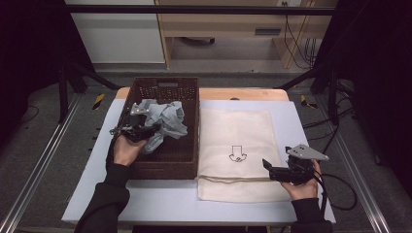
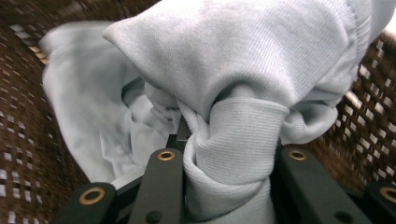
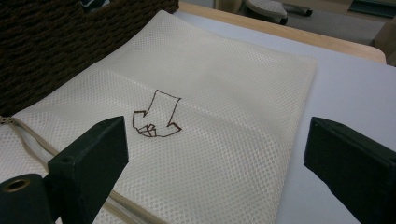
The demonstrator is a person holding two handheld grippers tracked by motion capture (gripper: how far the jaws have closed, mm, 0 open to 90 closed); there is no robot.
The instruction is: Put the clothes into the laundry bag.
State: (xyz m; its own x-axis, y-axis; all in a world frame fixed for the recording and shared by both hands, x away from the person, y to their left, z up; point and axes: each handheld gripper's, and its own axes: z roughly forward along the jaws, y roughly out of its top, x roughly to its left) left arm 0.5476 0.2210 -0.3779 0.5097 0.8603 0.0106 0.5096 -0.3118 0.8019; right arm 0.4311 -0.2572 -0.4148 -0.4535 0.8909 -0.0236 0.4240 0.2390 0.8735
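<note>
1. The left hand-held gripper (image 1: pixel 145 130) is seen inside the brown woven basket (image 1: pixel 189 141), clamped on a bunched fold of a pale blue-grey garment (image 1: pixel 165 121). In the left gripper view a ribbed band of the garment (image 2: pixel 233 154) is pinched between the two black jaws, with more cloth draped over them.

2. The grip appears to have been taken on a thick, gathered part, probably so that the soft cloth does not slip when it is lifted; the rest of the garment is left hanging loose and crumpled against the basket's floor and wall.

3. The garment is still within the basket, toward its far left part, partly raised above the weave. The work in hand is judged to be the lifting of it out of the basket.

4. Just beside the basket, on its right, a cream mesh laundry bag (image 1: pixel 243 145) is laid flat on the table (image 1: pixel 301 116). An arrow mark (image 3: pixel 156 116) is drawn on it, and a zip (image 3: pixel 28 135) runs along its near edge. It is presumably placed flat and close by so that the garment can be carried only a short way.

5. The right hand-held gripper (image 1: pixel 272 170) is held low at the bag's near right corner, its jaws apart with nothing between them. It is likely kept there in readiness to hold or open the bag.
</note>
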